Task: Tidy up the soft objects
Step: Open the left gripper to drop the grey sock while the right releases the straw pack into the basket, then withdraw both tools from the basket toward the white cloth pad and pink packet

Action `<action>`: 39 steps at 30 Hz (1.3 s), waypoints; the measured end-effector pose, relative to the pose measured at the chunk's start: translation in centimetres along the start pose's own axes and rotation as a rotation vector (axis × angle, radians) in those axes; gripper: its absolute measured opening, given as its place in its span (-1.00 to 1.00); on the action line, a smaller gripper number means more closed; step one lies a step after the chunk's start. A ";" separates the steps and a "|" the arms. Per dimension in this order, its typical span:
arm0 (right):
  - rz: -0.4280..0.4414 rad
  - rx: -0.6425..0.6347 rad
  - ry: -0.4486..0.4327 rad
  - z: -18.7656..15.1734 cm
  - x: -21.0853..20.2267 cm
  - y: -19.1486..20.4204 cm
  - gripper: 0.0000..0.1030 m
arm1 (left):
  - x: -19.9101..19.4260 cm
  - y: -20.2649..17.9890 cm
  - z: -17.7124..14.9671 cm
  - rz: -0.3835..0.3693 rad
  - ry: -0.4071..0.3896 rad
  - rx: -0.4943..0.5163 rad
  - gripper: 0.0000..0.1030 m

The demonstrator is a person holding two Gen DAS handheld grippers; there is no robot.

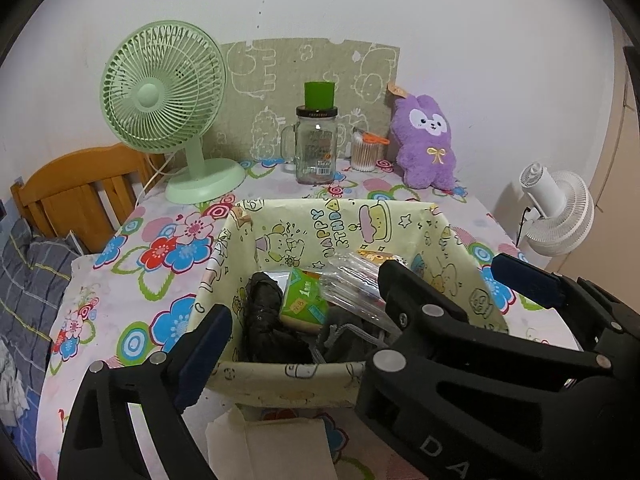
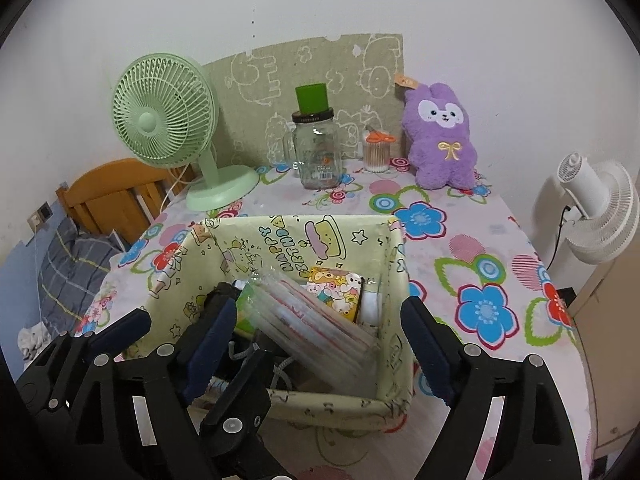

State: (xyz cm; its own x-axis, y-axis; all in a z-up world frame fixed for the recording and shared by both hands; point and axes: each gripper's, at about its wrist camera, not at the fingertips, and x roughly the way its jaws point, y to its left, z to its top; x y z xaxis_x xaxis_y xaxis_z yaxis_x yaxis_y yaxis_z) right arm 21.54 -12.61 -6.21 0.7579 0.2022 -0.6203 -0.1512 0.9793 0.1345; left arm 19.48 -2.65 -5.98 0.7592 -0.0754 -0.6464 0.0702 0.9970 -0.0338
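Note:
A yellow cartoon-print fabric box sits on the flowered table. Inside lie a black bundle, a green tissue pack, a clear plastic packet, a cartoon tissue pack and a grey drawstring cloth. My left gripper is open over the box's near-left part. My right gripper is open above the clear packet, pads apart from it. The two grippers overlap. A purple plush bunny leans on the back wall.
At the back stand a green desk fan, a glass jar mug with a green cup on top, and a cotton-swab pot. A paper sheet lies near the front edge. A white fan stands right; a bed is at the left.

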 end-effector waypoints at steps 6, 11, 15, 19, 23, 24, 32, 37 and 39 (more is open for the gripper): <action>-0.005 0.002 -0.021 -0.2 -1.8 0.0 0.69 | -1.5 -0.3 -0.2 0.004 -0.022 0.006 0.87; -0.012 0.003 -0.037 -0.4 -3.1 0.0 0.69 | -2.7 -0.6 -0.4 0.004 -0.038 0.011 0.89; -0.016 0.002 -0.051 -0.6 -4.2 0.0 0.70 | -3.6 -0.8 -0.6 0.003 -0.052 0.012 0.93; -0.023 0.002 -0.067 -0.9 -5.5 0.0 0.75 | -4.7 -1.1 -0.8 -0.003 -0.068 0.015 0.96; -0.027 0.003 -0.086 -1.2 -6.8 -0.1 0.81 | -5.9 -1.4 -1.1 -0.005 -0.085 0.021 0.99; -0.028 0.003 -0.091 -1.3 -7.2 -0.1 0.81 | -6.2 -1.4 -1.2 -0.005 -0.089 0.022 0.99; -0.029 0.007 -0.111 -2.1 -9.4 0.0 0.90 | -8.2 -1.9 -2.0 -0.011 -0.108 0.038 1.00; -0.031 0.005 -0.118 -2.7 -10.3 0.1 0.95 | -9.2 -1.9 -2.6 -0.019 -0.113 0.040 1.00; -0.029 -0.001 -0.122 -3.0 -10.9 0.3 0.95 | -9.6 -1.9 -2.9 -0.018 -0.118 0.041 1.00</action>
State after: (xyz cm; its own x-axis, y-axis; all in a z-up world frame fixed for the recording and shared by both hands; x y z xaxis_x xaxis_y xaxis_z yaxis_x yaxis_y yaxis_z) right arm 11.36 -14.50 -1.77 0.8332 0.1713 -0.5257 -0.1286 0.9848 0.1171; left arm 10.19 -3.81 -1.90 0.8281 -0.0974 -0.5520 0.1091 0.9940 -0.0117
